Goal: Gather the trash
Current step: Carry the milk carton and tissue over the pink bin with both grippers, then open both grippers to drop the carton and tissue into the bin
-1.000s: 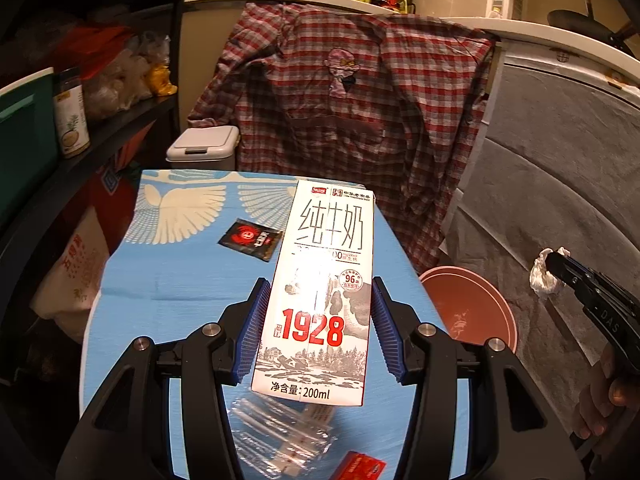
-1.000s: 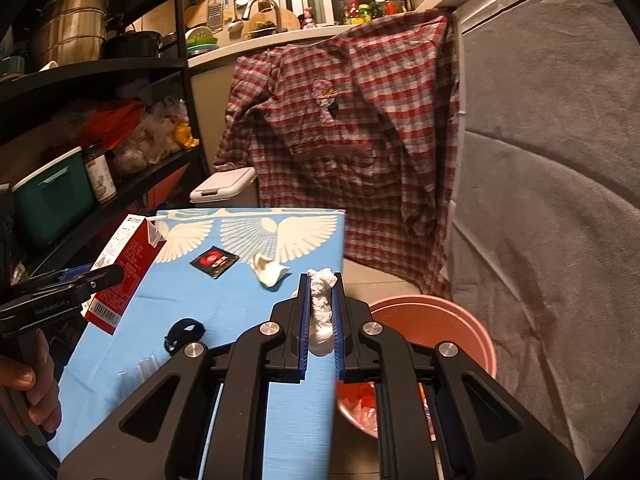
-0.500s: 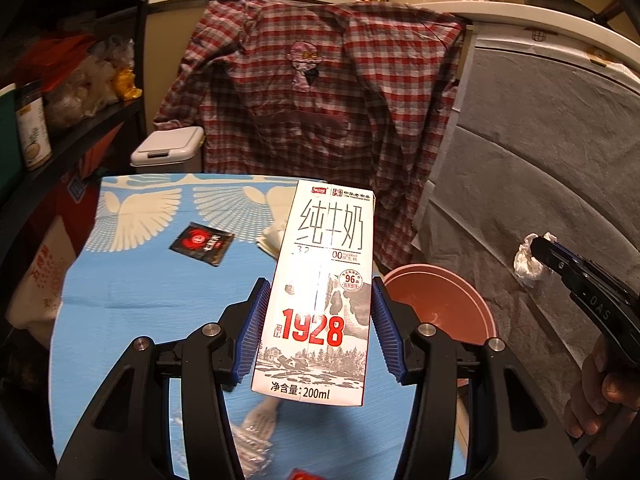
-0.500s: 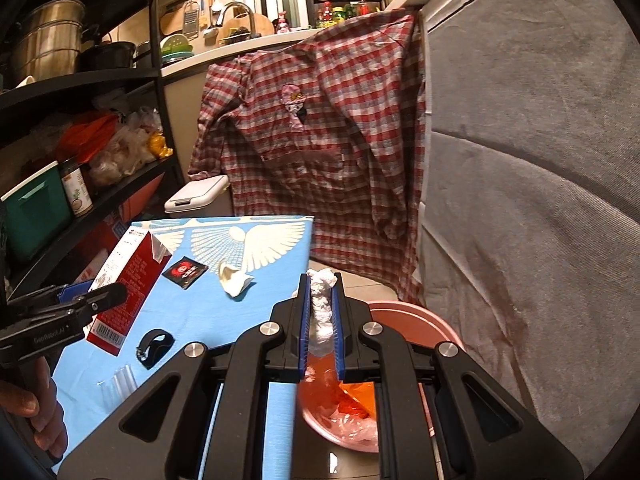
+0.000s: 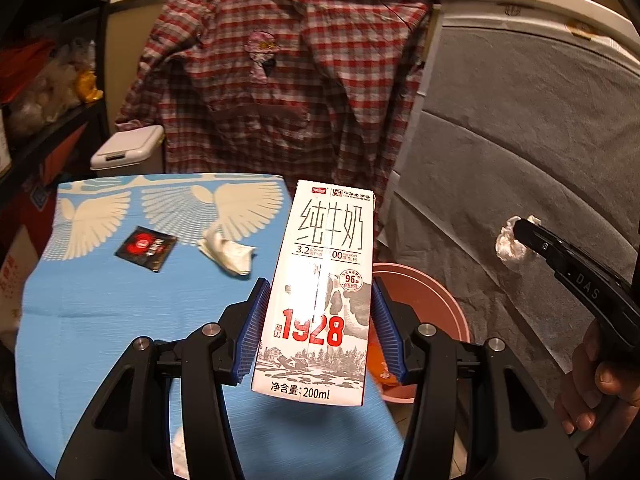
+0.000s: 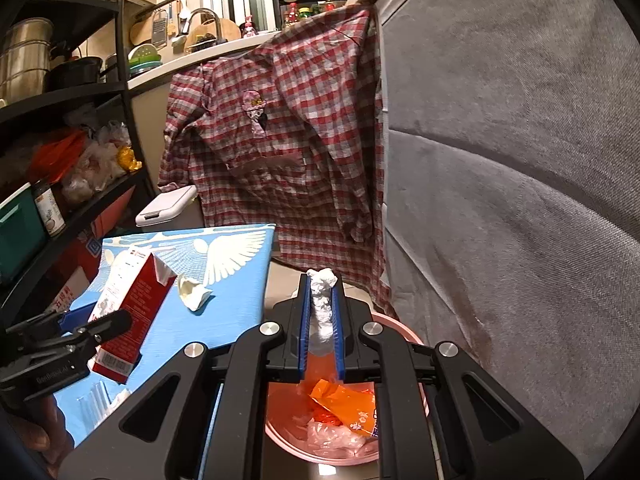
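The left gripper [image 5: 318, 330] is clamping a 200ml milk carton [image 5: 320, 292] about halfway open, its blue pads pressing on the carton's 2 narrow sides, and the carton is standing upright above the near right corner of the blue bird-print table [image 5: 100, 320]. The right gripper [image 6: 320, 330] is pinching a crumpled white tissue wad [image 6: 322, 304] with its jaws nearly shut, and it is hanging right over the pink bin [image 6: 416, 344], where an orange wrapper [image 6: 344, 396] and clear plastic are already lying.

The step in hand looks like dropping both pieces into that bin. The right side seems ready: opening the jaws fully while centred over the mouth should let the tissue fall clear, though soft paper may be clinging to the ribbed pads, so a small shake could help. The carton is not yet over the bin's opening; it is best carried further right until its bottom edge is inside the rim before letting go, and kept clear of the other gripper.

On the table, 1 more crumpled tissue [image 5: 230, 254] and 1 black and red sachet [image 5: 146, 246] are lying well apart from the bin, waiting.
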`<state>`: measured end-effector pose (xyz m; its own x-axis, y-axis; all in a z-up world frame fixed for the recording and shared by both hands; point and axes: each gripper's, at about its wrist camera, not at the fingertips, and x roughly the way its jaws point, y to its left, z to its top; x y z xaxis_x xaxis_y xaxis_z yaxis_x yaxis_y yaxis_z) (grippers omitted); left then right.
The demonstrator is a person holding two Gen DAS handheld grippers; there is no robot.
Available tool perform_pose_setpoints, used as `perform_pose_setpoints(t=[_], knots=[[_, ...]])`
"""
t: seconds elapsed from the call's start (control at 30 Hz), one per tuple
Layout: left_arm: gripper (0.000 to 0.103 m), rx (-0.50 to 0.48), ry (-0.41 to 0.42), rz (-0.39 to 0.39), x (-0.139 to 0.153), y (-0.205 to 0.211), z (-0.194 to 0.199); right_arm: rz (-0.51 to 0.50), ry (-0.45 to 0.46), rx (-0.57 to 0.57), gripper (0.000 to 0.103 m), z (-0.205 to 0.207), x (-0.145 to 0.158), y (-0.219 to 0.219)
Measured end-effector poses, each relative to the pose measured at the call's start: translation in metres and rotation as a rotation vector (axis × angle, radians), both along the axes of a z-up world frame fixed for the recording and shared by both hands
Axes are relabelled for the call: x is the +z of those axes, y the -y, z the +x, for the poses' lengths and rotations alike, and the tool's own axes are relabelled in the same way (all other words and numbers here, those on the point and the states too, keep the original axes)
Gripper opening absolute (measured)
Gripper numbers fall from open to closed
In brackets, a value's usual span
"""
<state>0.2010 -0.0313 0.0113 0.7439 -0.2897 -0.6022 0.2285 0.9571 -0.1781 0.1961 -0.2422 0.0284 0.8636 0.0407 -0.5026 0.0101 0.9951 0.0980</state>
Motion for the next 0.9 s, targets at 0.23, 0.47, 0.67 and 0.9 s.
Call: perform_pose_setpoints(t=[0.23, 0.47, 0.67, 0.9], knots=[[0.050, -0.051, -0.023, -0.006, -0.009, 0.030, 0.013, 0.004, -0.013, -0.007, 0.011, 0.008, -0.004, 0.008], [0.050, -0.089, -0.043, -0.007, -0.017, 0.056, 0.026, 0.005, -0.031, -0.012, 0.011, 0.018, -0.010, 0.014], [0.051, -0.110, -0.071, -0.006, -0.026, 0.074, 0.039, 0.011, -0.051, -0.023, 0.014, 0.025, -0.016, 0.021], [0.058, -0.125, -0.094, -0.014, -0.032, 0.079, 0.047, 0.021, -0.077, -0.031, 0.040, 0.035, -0.023, 0.024]])
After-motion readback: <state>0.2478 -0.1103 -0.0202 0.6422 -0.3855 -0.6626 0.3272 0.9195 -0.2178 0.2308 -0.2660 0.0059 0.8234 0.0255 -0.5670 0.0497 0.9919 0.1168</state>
